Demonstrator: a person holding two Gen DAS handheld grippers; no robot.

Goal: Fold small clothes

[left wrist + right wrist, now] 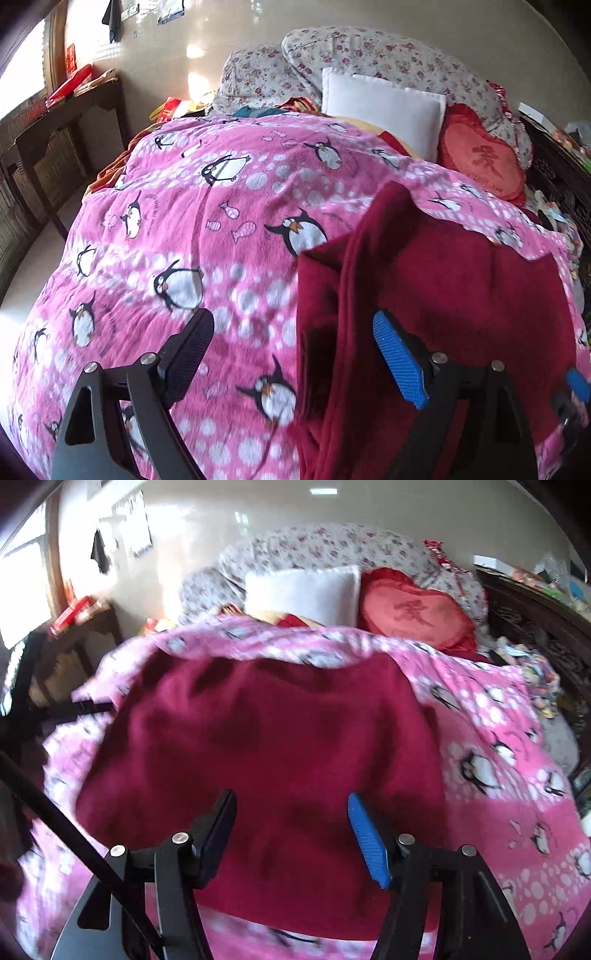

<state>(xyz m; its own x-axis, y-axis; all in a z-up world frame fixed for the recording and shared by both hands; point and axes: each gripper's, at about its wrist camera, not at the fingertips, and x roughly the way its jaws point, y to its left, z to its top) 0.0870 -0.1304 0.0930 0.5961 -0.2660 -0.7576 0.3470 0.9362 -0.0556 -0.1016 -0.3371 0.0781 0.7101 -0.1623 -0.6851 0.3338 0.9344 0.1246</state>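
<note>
A dark red fleece garment (443,288) lies partly folded on a pink penguin-print blanket (192,221); in the right wrist view the garment (266,746) fills the middle of the blanket (509,812). My left gripper (295,339) is open and empty, hovering at the garment's left edge, with its blue pad over the cloth and its black pad over the blanket. My right gripper (291,819) is open and empty above the garment's near part. The right gripper's blue tip (578,384) shows at the right edge of the left wrist view.
A white pillow (384,110), a red heart cushion (484,162) and a floral quilt (369,55) lie at the bed's head. A dark wooden table (62,122) stands left. A cluttered dark cabinet (535,609) runs along the right.
</note>
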